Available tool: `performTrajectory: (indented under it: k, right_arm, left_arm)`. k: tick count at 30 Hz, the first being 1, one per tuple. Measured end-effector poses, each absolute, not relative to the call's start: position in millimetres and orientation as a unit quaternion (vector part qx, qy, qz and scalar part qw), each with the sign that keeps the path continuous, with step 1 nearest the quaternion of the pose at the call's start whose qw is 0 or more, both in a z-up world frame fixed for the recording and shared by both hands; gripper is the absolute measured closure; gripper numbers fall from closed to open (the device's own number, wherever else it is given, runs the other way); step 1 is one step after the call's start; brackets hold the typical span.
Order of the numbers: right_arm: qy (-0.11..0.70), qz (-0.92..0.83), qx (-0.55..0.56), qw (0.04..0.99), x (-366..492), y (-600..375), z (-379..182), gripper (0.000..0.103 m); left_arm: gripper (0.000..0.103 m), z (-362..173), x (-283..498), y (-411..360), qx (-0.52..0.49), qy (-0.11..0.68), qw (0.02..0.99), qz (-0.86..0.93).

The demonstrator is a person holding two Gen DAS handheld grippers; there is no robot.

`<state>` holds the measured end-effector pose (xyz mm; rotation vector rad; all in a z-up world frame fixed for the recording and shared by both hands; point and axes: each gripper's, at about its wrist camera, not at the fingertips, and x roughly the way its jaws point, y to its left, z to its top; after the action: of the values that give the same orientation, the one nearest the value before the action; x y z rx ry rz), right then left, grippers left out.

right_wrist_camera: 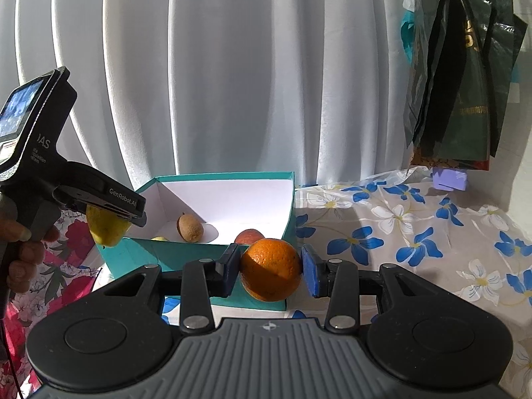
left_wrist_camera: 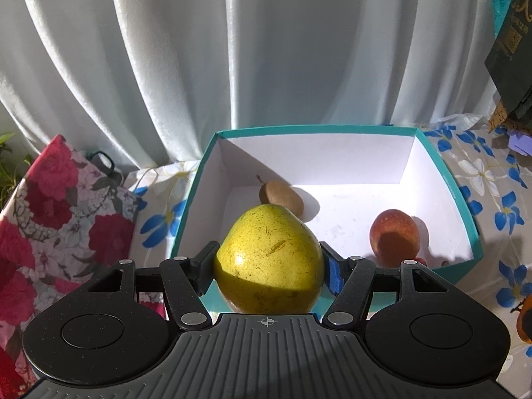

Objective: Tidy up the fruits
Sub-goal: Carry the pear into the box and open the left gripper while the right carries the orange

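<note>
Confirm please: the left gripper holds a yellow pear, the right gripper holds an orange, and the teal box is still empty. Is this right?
Not quite: the teal box is not empty. The left wrist view shows a kiwi and a red fruit inside. The left gripper does hold the pear; the right gripper holds the orange.

left tool (right_wrist_camera: 113,214) | side label: "GenRobot.AI" | handle: "AS"

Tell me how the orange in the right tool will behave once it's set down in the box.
The orange looks round and firm, so it will probably roll on the flat white floor of the box. Its dimpled peel likely grips well between the right tool pads. It may bump the kiwi or the red fruit already inside.
</note>
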<state>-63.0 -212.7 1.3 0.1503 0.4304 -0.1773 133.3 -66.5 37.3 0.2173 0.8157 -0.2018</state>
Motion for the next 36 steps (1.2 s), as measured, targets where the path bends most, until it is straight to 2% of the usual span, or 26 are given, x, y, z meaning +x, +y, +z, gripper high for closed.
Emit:
performTrajectory:
  k: [21,36]
  right_arm:
    - [0.216,-0.103,0.077,0.968,-47.4,-218.9,-0.4,0.064]
    - [0.213,-0.099,0.074,0.969,-47.0,-217.1,2.8,0.064]
  left_arm:
    - [0.035,-21.0,199.0,-75.4,0.098,0.447,0.885,-0.09]
    - [0.035,-24.4,206.5,-76.9,0.099,0.444,0.886,-0.088]
